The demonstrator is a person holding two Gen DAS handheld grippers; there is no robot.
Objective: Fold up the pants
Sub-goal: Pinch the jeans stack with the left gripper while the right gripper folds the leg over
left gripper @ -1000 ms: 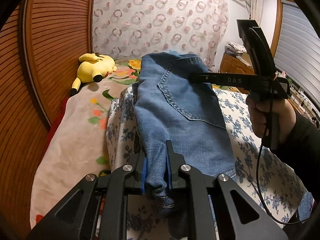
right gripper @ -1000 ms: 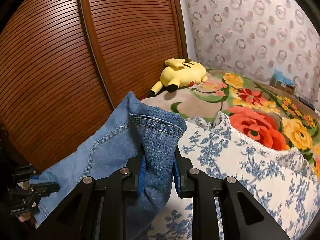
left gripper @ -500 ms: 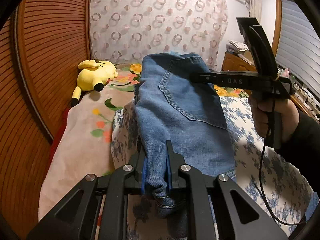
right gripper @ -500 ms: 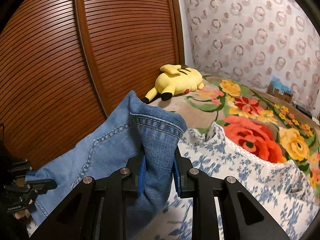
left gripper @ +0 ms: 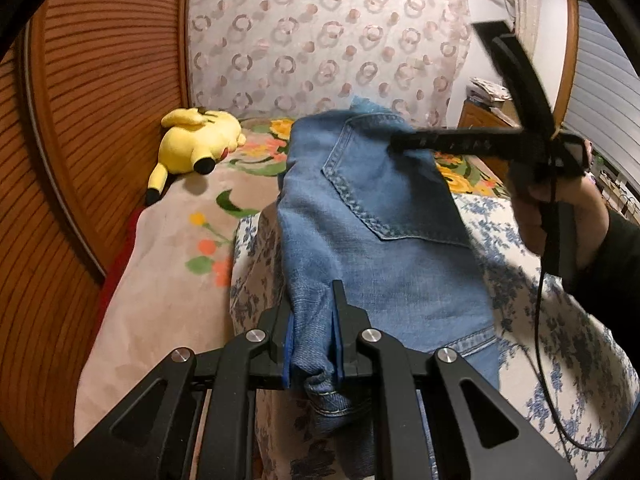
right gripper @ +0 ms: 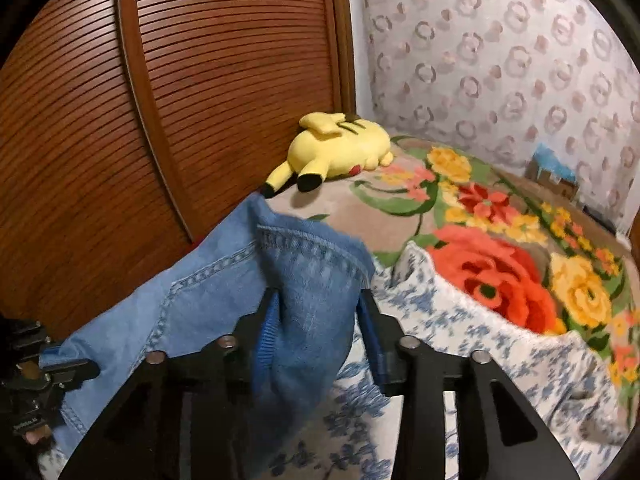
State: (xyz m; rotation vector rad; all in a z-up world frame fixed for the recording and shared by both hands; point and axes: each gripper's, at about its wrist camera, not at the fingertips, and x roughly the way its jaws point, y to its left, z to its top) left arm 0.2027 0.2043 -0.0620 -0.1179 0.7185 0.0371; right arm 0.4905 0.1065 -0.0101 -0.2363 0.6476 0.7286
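Jeans (left gripper: pixel 384 248) hang over the blue-flowered quilt (right gripper: pixel 460 344), near the yellow plush toy (left gripper: pixel 196 144). Left tongs (left gripper: pixel 312 344) clamp a hem; right tongs (right gripper: pixel 320 320) have just been opening, denim loose between them, so that corner may slump and spoil the fold.

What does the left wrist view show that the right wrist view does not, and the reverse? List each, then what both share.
Only the left wrist view: the person's hand, the back pocket and the left gripper clamping denim. Only the right wrist view: the big red flower and the right gripper, whose jaws have just been opening around the jeans' edge. Both: jeans, yellow plush toy, wooden slatted door.
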